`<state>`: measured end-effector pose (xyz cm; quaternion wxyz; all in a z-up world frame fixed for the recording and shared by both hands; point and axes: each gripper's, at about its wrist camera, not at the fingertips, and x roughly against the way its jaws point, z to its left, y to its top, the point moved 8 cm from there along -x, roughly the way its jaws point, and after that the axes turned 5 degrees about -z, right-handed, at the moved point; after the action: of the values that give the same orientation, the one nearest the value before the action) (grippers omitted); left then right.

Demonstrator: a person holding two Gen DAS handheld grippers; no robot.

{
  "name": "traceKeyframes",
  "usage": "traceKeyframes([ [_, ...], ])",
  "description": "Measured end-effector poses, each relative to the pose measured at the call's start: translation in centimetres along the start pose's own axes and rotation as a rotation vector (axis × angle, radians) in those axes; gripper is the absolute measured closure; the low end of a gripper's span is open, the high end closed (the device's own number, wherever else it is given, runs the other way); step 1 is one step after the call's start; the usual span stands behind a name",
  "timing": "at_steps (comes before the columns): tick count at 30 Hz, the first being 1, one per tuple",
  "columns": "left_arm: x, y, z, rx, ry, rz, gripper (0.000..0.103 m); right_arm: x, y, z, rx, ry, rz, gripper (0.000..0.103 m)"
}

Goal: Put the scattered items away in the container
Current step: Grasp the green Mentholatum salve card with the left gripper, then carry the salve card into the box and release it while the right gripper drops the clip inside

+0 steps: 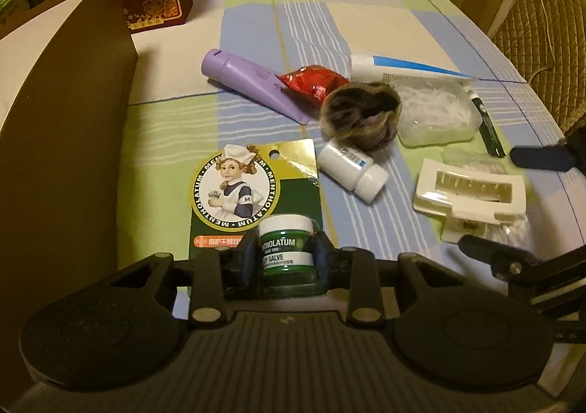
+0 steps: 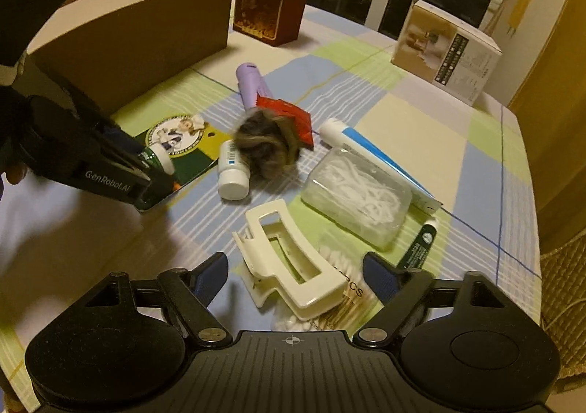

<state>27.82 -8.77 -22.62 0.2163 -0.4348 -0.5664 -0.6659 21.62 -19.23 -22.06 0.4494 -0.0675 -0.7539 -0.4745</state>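
Salve jar (image 1: pixel 286 248), still fixed to its green backing card (image 1: pixel 256 189), sits squeezed between the blue pads of the left gripper (image 1: pixel 284 255), whose jaws are closed on the jar's sides at the card's near end. From the right wrist view the card's near edge looks tilted up off the counter (image 1: pixel 384 21), though whether its far end still touches the cloth I cannot tell. What the coming move turns on is the brown container (image 1: pixel 73 112): it stands just to the left of the card, its tall wall rising well above the jar, so the load probably has to go up and leftward over that rim. The card's long axis runs away from the left gripper toward the far side of the counter, roughly along the container's wall, which should let it drop in lengthwise. The left gripper is plainly the nearer one to the container and comes in low, nearly level with the counter. To the right of the card, the right gripper (image 2: pixel 295 279) hovers with jaws spread wide, straddling the white hair claw (image 2: pixel 293 259), which lies on a bag of cotton swabs (image 2: pixel 340 299). Beyond the card lie a white pill bottle (image 1: pixel 353 171), a furry scrunchie (image 1: pixel 360 114) and a purple tube (image 1: pixel 252 83), all still out of the container.
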Motion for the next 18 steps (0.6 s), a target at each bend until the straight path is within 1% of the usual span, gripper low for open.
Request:
traceKeyframes([
  [1,0.1,-0.1,-0.1,-0.007,-0.001,-0.003,0.075,-0.3,-0.2,0.0,0.001,0.002,0.013,0.033],
  [3,0.2,-0.3,-0.3,-0.023,-0.002,-0.004,0.075,-0.9,-0.6,0.0,0.013,-0.007,0.035,0.034],
  [4,0.4,-0.5,-0.4,-0.027,-0.001,-0.003,0.075,-1.0,-0.7,-0.1,0.022,-0.012,0.04,0.04],
  [6,0.7,-0.9,-0.4,-0.028,-0.003,0.001,0.075,-0.9,-0.6,-0.1,0.021,-0.008,0.024,0.046],
  [10,2.5,-1.1,-0.4,-0.037,0.004,-0.032,0.075,0.6,0.1,0.1,0.01,-0.011,-0.02,0.047],
  [14,4.8,-1.0,-0.5,-0.056,0.008,-0.078,0.075,2.6,1.1,-0.1,-0.055,-0.006,-0.073,0.047],
  [18,7.6,-0.8,-0.9,-0.088,0.008,-0.129,0.075,4.1,2.2,-0.2,-0.12,0.005,-0.09,0.047],
])
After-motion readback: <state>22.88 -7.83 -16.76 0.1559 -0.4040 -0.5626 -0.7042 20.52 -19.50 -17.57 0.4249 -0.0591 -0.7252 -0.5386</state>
